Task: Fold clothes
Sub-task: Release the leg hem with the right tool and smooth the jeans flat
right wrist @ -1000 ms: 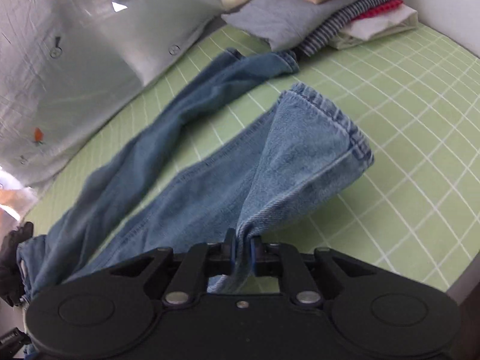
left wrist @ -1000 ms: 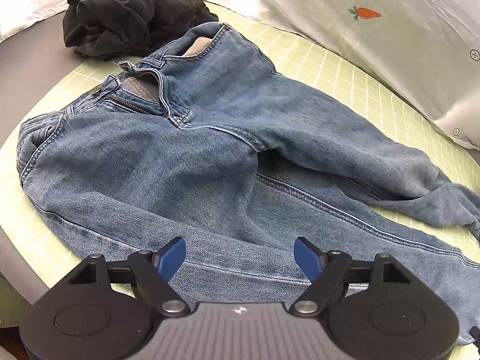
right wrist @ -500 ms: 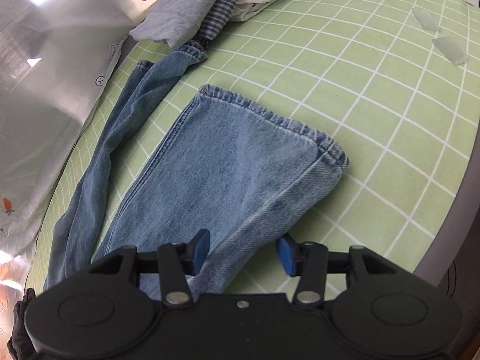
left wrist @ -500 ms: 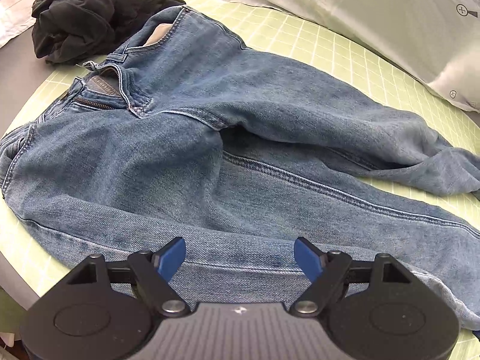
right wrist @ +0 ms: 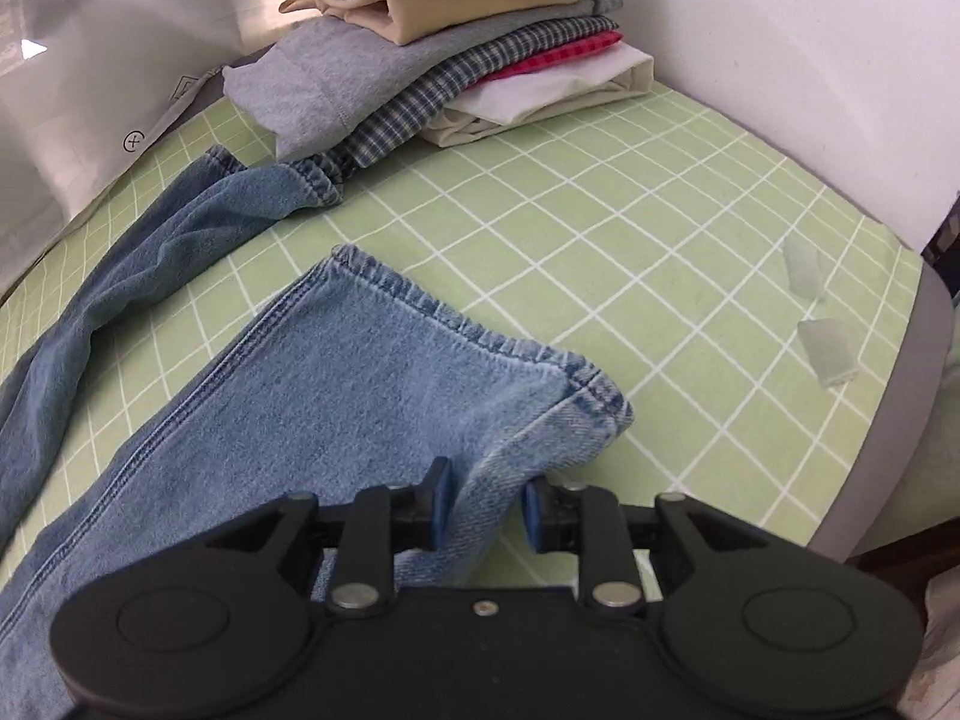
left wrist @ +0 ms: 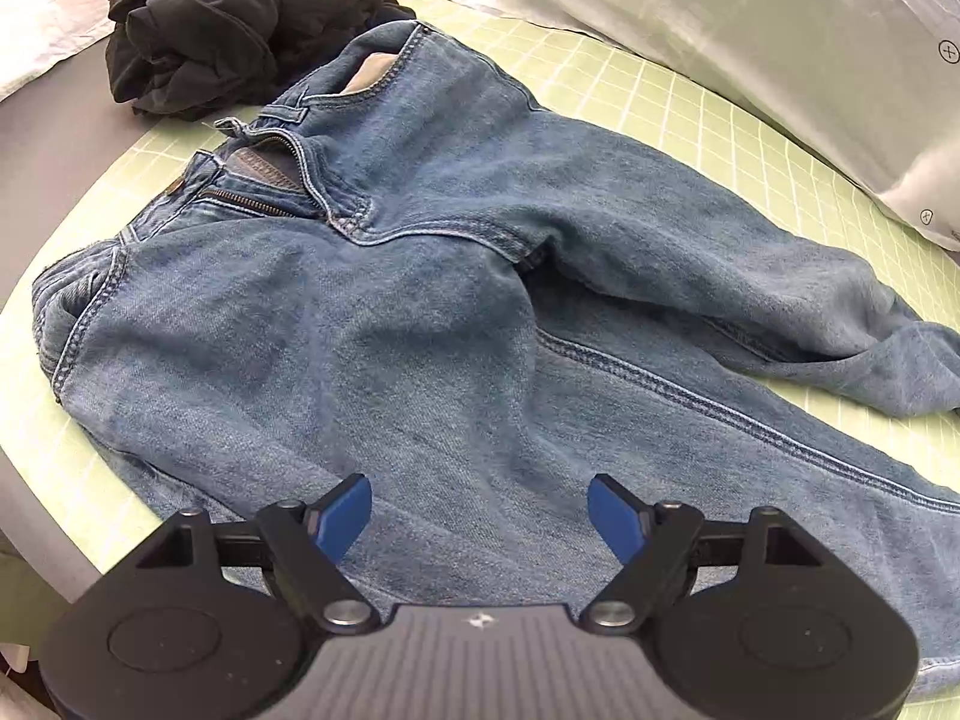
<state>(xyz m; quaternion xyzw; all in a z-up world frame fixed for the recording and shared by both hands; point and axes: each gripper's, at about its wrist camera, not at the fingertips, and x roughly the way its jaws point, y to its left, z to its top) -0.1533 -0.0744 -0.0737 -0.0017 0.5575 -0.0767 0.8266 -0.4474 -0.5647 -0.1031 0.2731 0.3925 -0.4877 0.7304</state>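
Blue jeans (left wrist: 456,324) lie spread on the green grid mat (left wrist: 678,120), waistband at the left with the fly open, legs running right. My left gripper (left wrist: 480,516) hovers open over the near thigh with nothing between its fingers. In the right wrist view the near leg's hem (right wrist: 444,324) lies flat on the mat (right wrist: 630,240), while the far leg (right wrist: 180,222) is twisted toward the back left. My right gripper (right wrist: 483,507) is part open at the near leg's lower edge, with a raised fold of denim between its fingers.
A crumpled black garment (left wrist: 222,30) lies behind the waistband. A white carrot-print pillow (left wrist: 780,60) borders the far side. A stack of folded clothes (right wrist: 456,54) stands past the hems. Two small clear pieces (right wrist: 822,324) rest near the mat's right edge (right wrist: 912,372).
My right gripper let go of the near leg's edge, the leg dropped flat, and the fingers have since narrowed around a fold of it. The left gripper stayed open, its view shifting slightly over the jeans.
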